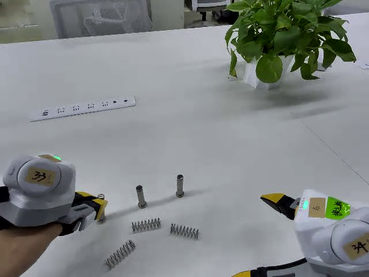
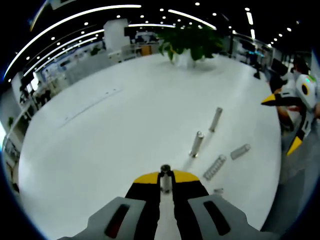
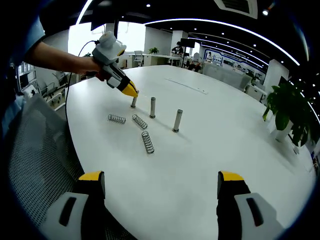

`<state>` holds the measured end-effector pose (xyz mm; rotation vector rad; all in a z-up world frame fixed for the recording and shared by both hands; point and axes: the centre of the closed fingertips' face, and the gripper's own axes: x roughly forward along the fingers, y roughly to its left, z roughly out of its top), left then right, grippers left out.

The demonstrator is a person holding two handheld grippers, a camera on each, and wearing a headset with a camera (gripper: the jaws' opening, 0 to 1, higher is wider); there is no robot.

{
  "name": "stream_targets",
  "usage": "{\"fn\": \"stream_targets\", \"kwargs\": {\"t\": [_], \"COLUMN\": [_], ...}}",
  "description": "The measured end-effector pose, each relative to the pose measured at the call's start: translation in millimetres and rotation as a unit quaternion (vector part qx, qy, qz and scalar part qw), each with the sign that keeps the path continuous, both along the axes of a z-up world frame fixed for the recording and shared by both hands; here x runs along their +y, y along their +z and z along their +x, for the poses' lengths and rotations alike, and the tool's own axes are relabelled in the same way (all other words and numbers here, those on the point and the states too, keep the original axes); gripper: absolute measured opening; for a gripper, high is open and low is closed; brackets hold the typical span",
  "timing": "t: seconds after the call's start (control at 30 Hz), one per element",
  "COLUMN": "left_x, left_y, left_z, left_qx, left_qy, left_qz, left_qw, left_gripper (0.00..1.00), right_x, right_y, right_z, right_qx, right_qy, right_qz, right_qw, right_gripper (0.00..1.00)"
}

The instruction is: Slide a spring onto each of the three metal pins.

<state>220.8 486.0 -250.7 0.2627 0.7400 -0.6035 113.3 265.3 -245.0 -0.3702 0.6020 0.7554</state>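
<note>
The broad white worktop (image 1: 202, 127) is smooth and matt. The short grey metal pins (image 1: 180, 186) have a dull sheen, and so does the end pin (image 2: 165, 181) between the black-and-yellow plastic jaws of the left gripper (image 2: 166, 176). The thin coiled wire springs (image 1: 184, 231) glint brighter. The pale grey plastic shell of the right gripper (image 3: 161, 176) looks satin. The green leaves of the potted plant (image 1: 282, 29) are glossy.

Head view down over table (image 1: 190, 133), gripper views low, facing inward (pins (image 1: 140, 196) shared)

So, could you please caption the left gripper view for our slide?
Left tongs shut on the nearest pin, two more pins upright beyond, springs loose beside them.
</note>
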Motion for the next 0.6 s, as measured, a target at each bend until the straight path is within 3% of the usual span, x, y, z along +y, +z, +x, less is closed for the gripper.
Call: {"fn": "stream_targets", "kwargs": {"t": [0.6], "left_x": [3.2], "left_y": [0.0], "left_z": [-4.6], "left_qx": [-0.015], "left_qy": [0.012], "left_qz": [-0.004], "left_qw": [0.9998], "left_gripper": [0.08], "right_x": [-0.1], "right_y": [-0.5], "right_z": [-0.1], "right_qx": [0.000], "right_qy": [0.002], "right_qz": [-0.002], "right_qw": [1.0000], "right_gripper": [0.94]}}
